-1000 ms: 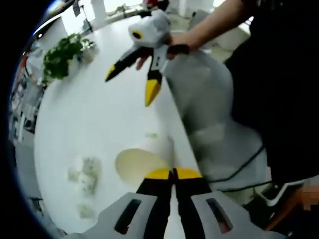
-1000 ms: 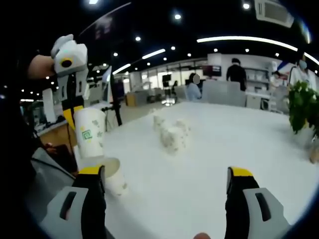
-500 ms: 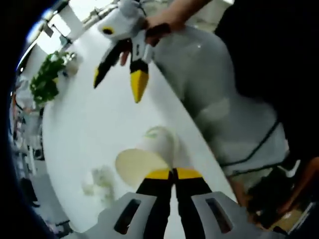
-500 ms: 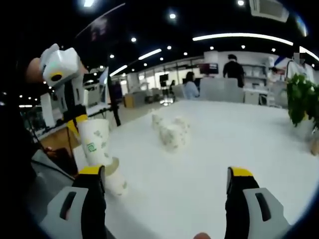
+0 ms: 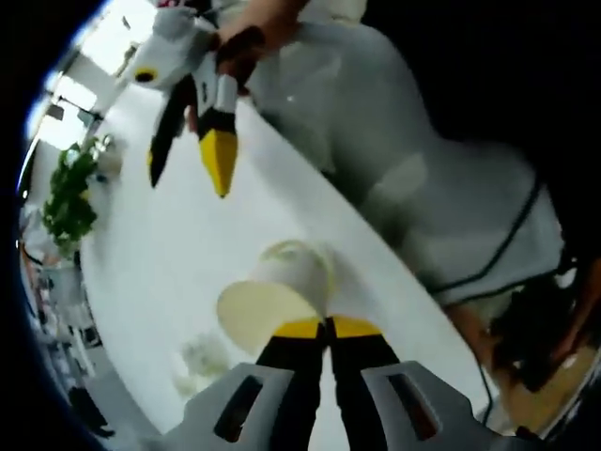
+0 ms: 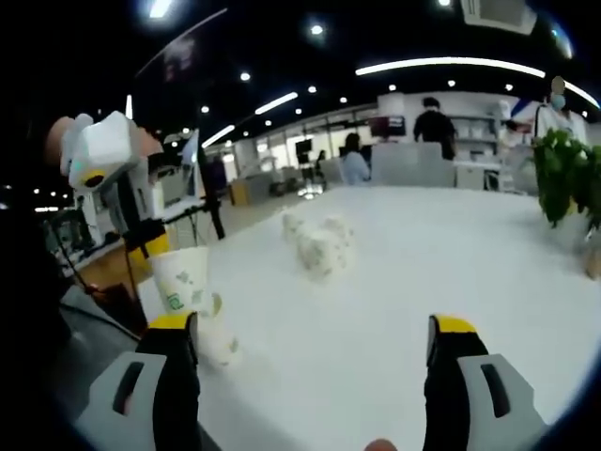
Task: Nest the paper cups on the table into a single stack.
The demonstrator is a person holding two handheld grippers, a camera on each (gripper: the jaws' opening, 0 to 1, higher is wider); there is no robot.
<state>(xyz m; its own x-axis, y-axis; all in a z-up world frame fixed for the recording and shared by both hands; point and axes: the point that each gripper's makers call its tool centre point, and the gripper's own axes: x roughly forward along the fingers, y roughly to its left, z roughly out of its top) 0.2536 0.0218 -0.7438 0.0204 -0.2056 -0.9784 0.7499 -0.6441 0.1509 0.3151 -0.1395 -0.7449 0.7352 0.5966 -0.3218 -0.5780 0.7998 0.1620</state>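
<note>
Jaws of the left gripper point(image 5: 327, 329) pinch a paper cup point(image 6: 185, 284) above another cup point(image 6: 216, 340) at the tabletop point(image 6: 394, 282) edge; right gripper point(image 6: 315, 352) gapes wide.

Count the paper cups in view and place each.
At least 4: one held by the left tool, one beneath it, two blurry mid-table; more may be hidden.

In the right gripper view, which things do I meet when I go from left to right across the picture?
Left gripper → the paper cup it holds → group of paper cups further back on the table → green plant.
</note>
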